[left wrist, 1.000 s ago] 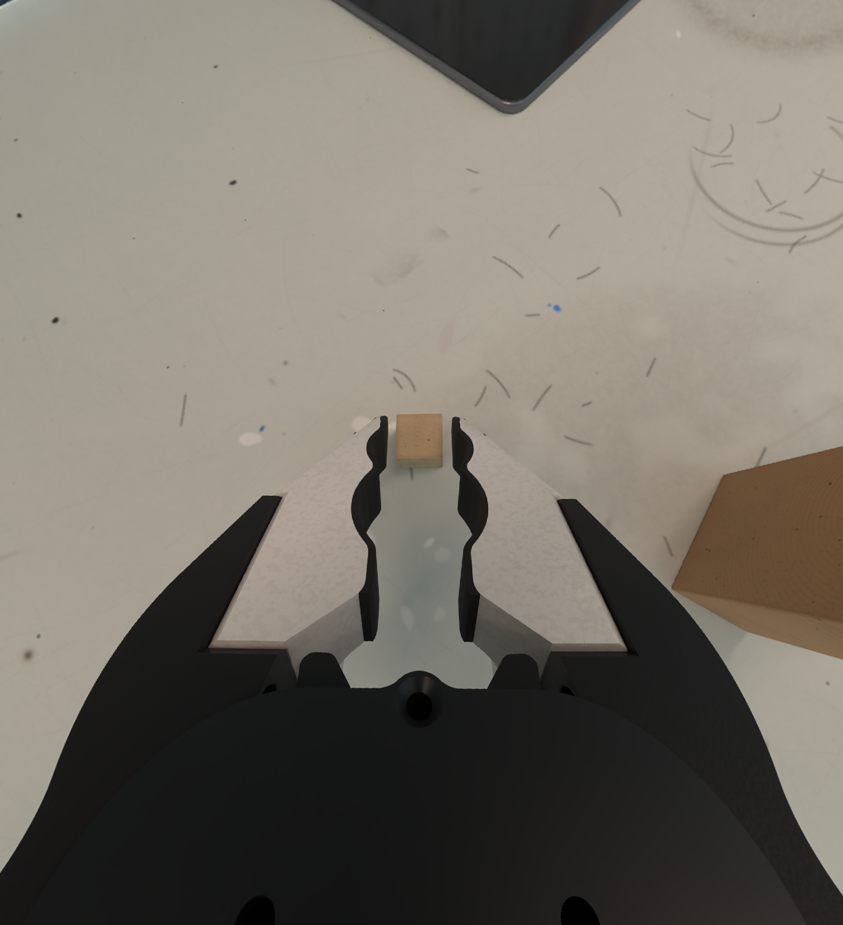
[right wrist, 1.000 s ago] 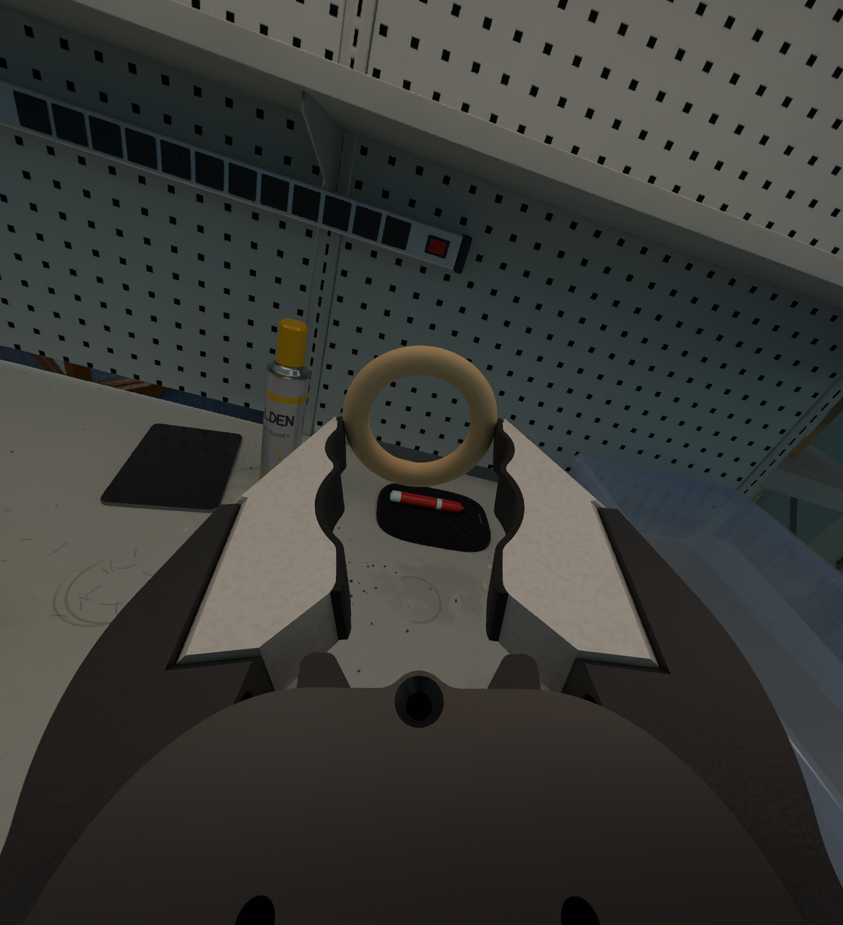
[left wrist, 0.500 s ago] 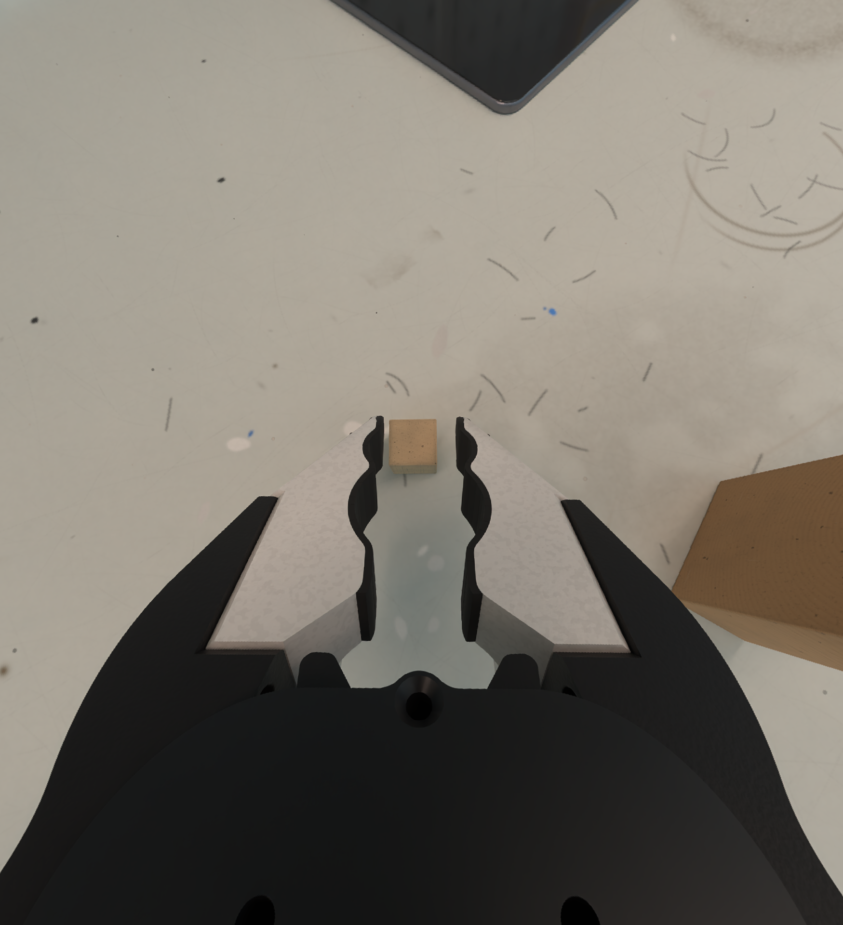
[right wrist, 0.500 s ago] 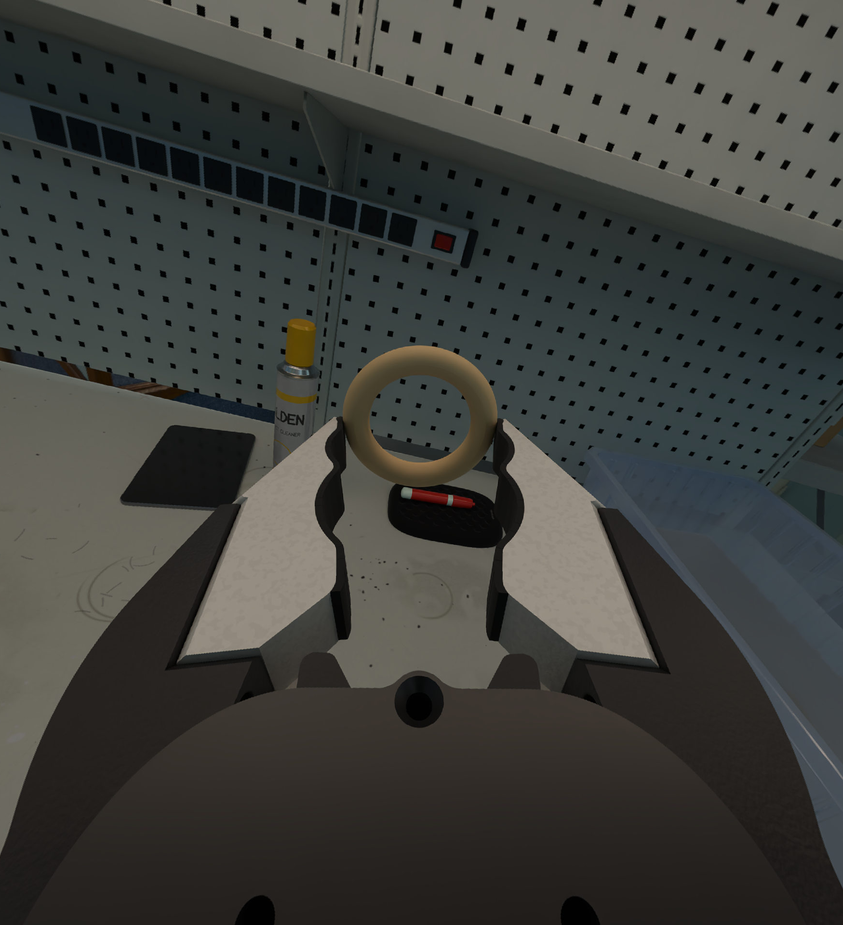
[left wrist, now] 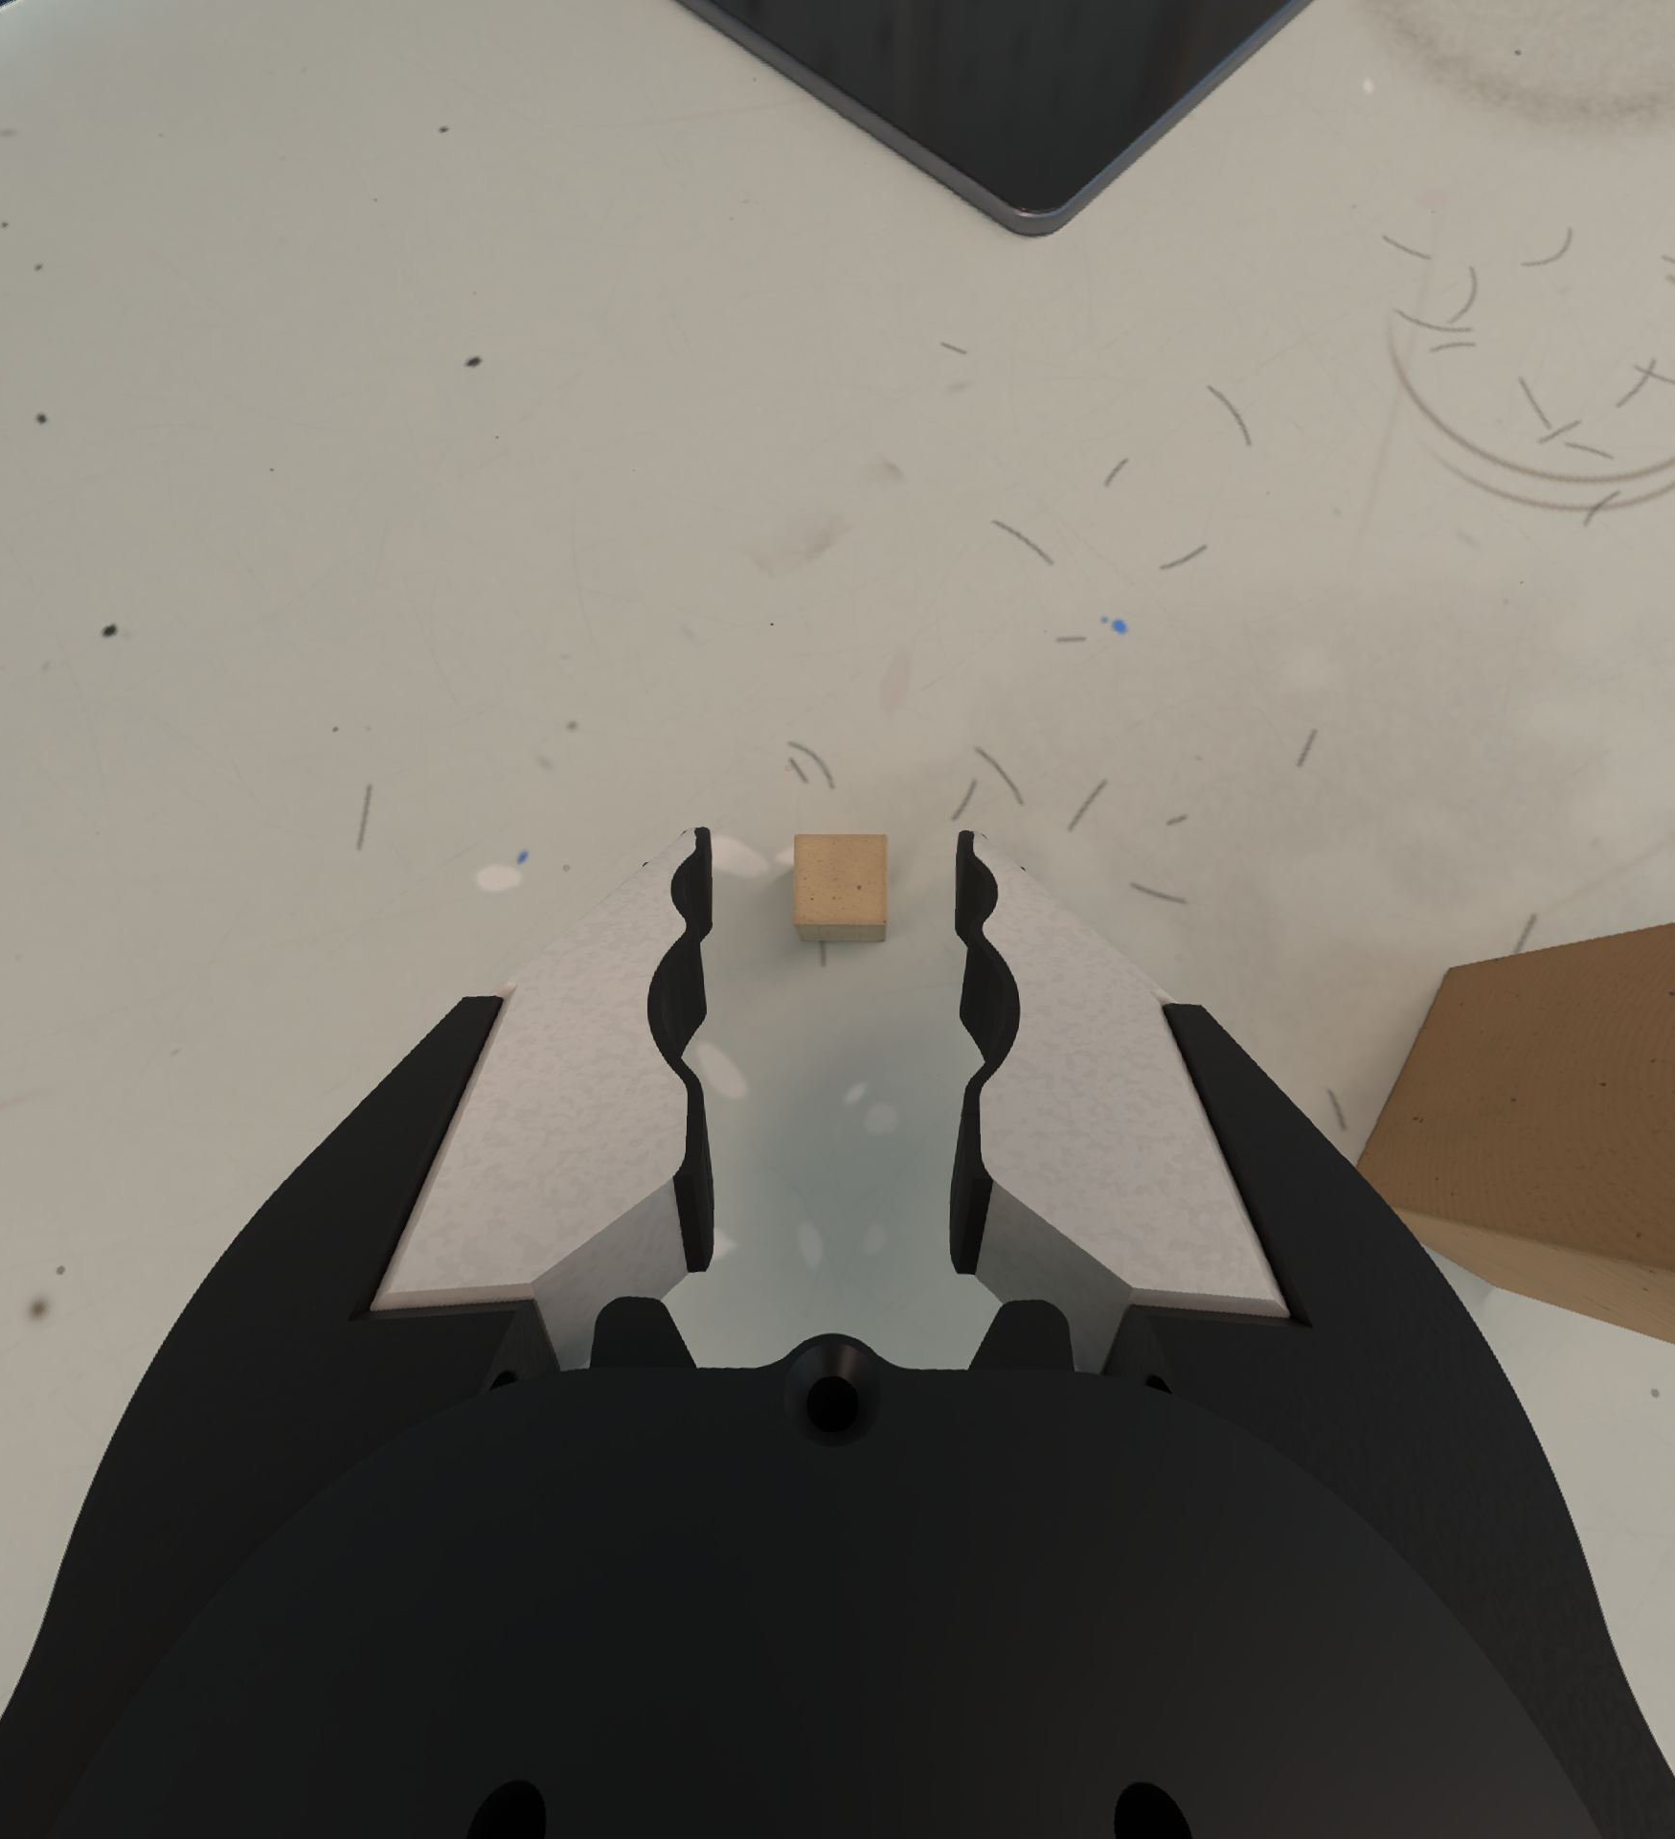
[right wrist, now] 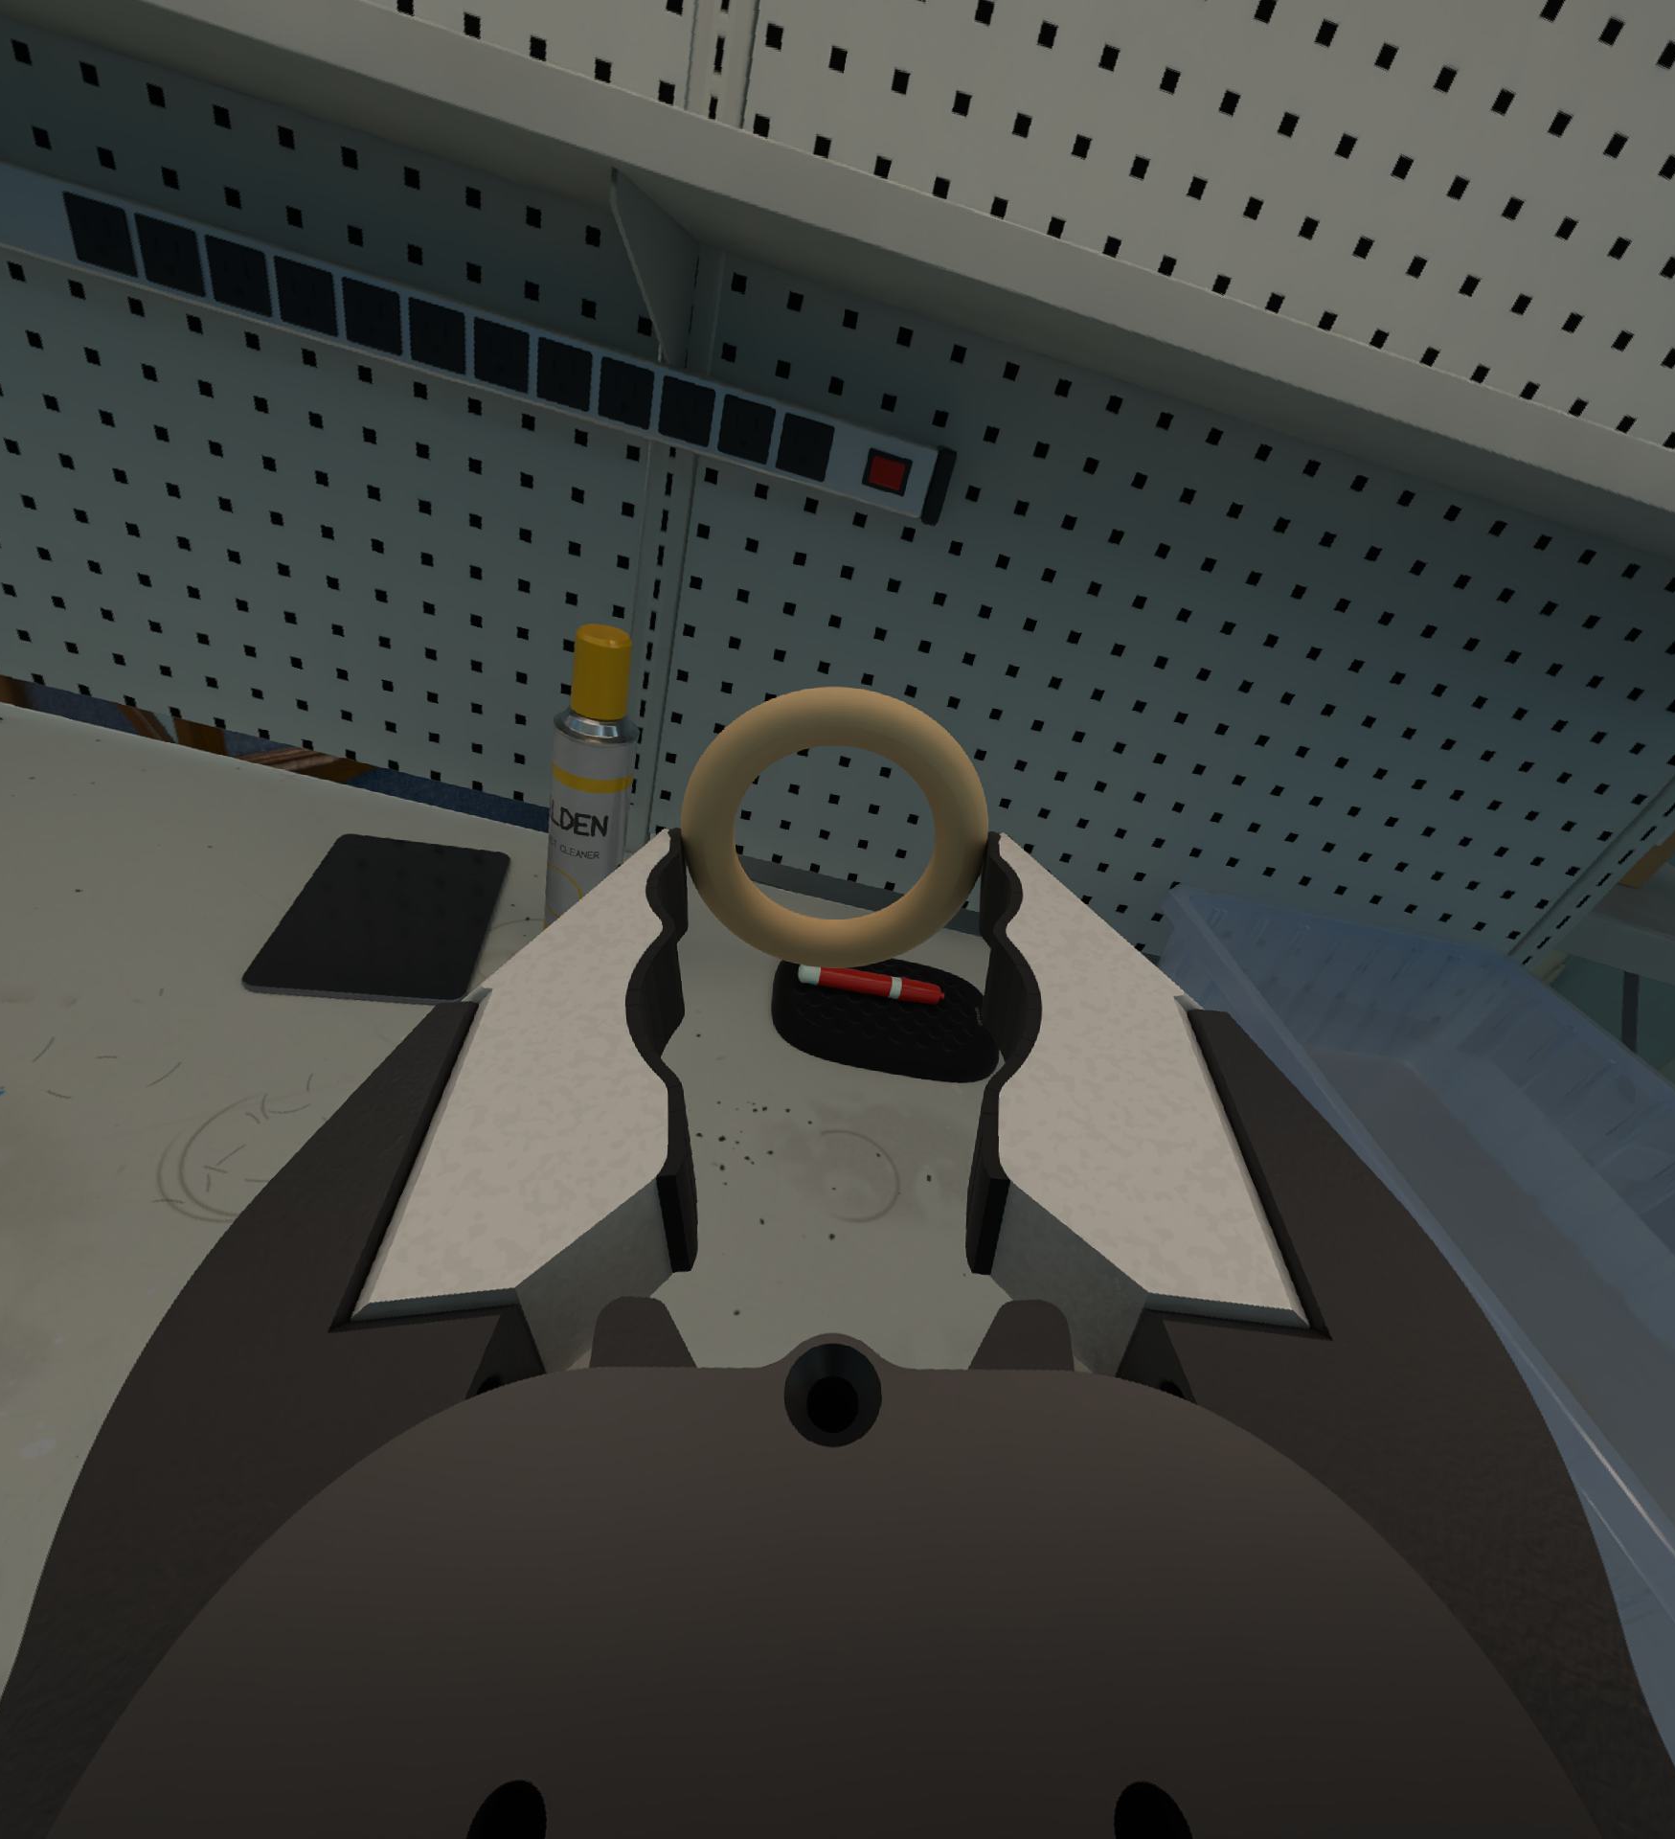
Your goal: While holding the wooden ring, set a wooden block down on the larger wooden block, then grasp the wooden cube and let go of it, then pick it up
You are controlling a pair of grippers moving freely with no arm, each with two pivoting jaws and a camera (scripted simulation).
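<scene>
1. Hovering over the cube (left wrist: pixel 839 886), the left gripper (left wrist: pixel 831 866) has its jaws released either side, not touching.
2. Cube sits on the table (left wrist: pixel 415 498), left of the large block (left wrist: pixel 1589 1124).
3. Right gripper (right wrist: pixel 833 876) jaws clench the ring (right wrist: pixel 833 816).
4. Judged step: cube released; next, close and lift.

Between the matt black fingers (left wrist: pixel 699 896) lies a pale, fine-grained wooden cube (left wrist: pixel 840 884) on a scuffed, faintly glossy worktop (left wrist: pixel 316 498). Right of them, a darker speckled wooden block (left wrist: pixel 1589 1105). The other fingers (right wrist: pixel 666 901) clasp a smooth wooden ring (right wrist: pixel 833 818).
</scene>
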